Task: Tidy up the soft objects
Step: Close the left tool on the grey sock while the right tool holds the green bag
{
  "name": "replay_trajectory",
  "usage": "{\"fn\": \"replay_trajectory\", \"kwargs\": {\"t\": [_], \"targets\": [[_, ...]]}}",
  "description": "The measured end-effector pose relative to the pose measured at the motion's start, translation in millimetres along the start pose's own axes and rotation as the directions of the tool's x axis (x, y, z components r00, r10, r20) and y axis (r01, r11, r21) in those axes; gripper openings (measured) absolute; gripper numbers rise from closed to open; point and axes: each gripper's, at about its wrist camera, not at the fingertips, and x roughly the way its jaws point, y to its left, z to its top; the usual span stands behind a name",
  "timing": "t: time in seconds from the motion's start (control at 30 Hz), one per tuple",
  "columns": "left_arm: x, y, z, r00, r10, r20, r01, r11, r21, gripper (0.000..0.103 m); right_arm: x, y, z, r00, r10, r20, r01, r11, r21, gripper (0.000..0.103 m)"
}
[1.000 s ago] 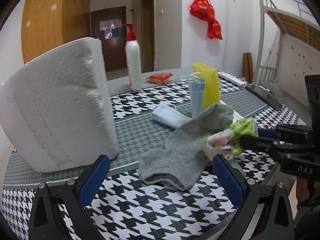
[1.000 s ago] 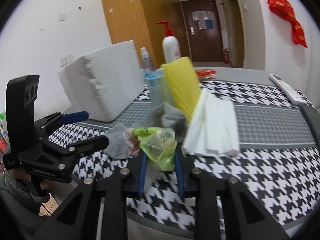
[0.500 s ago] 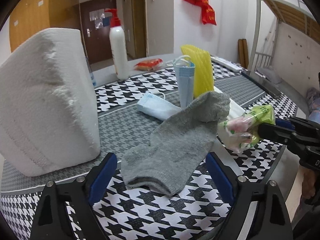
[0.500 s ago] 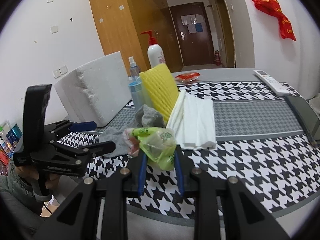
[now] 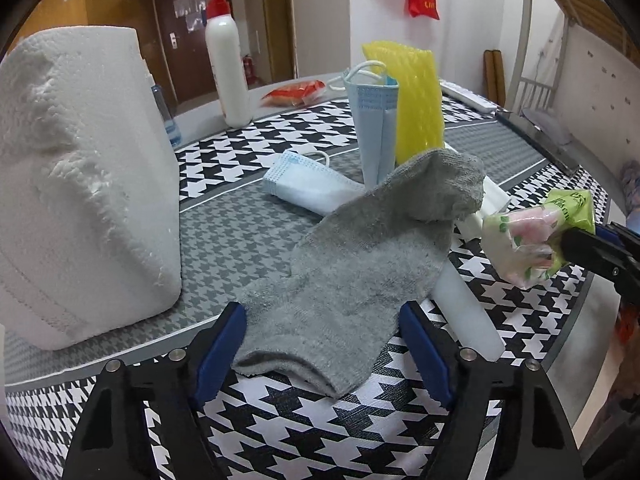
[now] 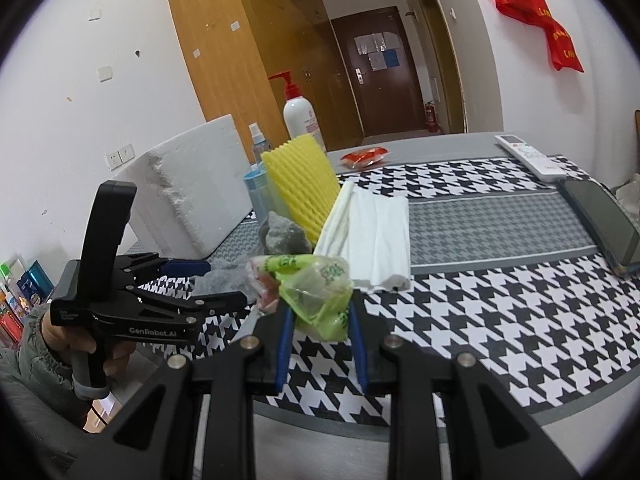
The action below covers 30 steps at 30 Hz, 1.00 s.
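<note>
Left gripper hangs spread wide at the table's near edge, its blue pads either side of the cuff of the grey sock, not touching it. To the left a white foam block stands close, leaving a narrow lane. Past the sock lie a blue face mask, an upright mask and yellow foam sleeve. Right gripper is pinched on a green tissue packet, held above the near edge. White folded cloth lies beyond it on the houndstooth tablecloth, open further right.
</note>
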Motion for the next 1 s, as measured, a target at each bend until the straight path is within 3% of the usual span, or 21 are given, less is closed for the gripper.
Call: {"fn": "replay_trajectory", "kwargs": {"t": [0.17,0.3,0.4,0.73,1.0], "targets": [[-0.6,1.9,0.7,1.000,-0.012,0.007,0.012,1.000,-0.010,0.062,-0.1,1.2,-1.2,1.000,0.005,0.002,-0.005,1.000,-0.002,0.030],[-1.4,5.3,2.9,1.000,-0.011,0.020,0.011,1.000,-0.017,0.026,1.4,1.1,-2.4,1.000,0.005,0.000,-0.005,1.000,0.001,0.030],[-3.6,6.6,1.3,0.999,-0.024,0.027,0.024,1.000,-0.015,0.015,1.6,1.7,-2.4,1.000,0.005,0.001,-0.005,1.000,0.003,0.030],[-36.9,15.8,-10.4,0.995,-0.037,0.096,0.040,0.999,-0.025,0.015,-2.1,10.5,-0.2,1.000,0.001,0.019,-0.001,1.000,-0.012,0.030],[-74.8,25.5,-21.8,0.981,-0.038,0.192,0.048,0.998,-0.049,0.015,-9.5,26.9,5.9,1.000,0.003,0.031,-0.002,0.999,-0.036,0.030]]}}
